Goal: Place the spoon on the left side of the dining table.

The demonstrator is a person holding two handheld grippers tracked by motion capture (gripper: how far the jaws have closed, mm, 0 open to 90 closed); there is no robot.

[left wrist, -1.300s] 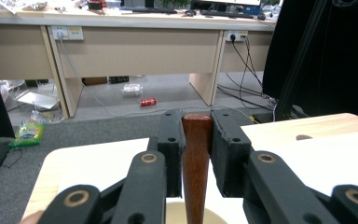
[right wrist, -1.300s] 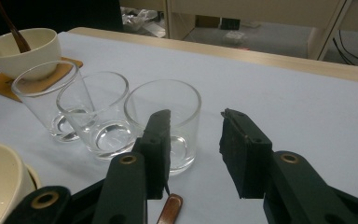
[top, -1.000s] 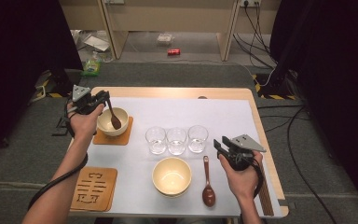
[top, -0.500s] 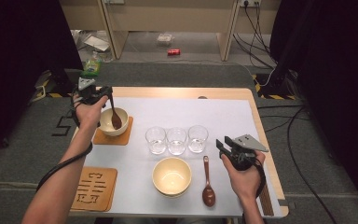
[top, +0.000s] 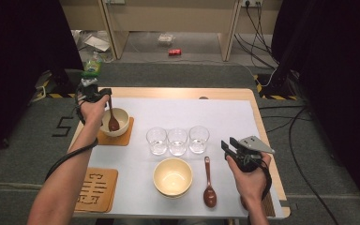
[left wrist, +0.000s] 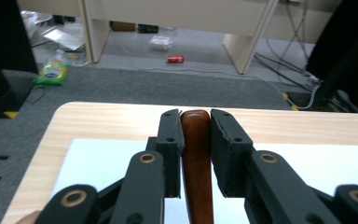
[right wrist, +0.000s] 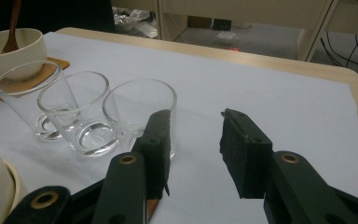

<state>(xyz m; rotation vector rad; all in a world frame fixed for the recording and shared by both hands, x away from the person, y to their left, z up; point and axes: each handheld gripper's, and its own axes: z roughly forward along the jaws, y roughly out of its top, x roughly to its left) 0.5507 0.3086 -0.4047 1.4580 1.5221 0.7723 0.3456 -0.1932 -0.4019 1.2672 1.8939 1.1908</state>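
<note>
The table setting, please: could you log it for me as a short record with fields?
left gripper: shut on the brown spoon, whose bowl sits in the far bowl
far bowl: on a wooden coaster
right gripper: open, nothing between the jaws
glasses: three in a row, mid-table
near bowl: on the white mat
second spoon: flat, right of the near bowl
spare coaster: near left corner
</note>
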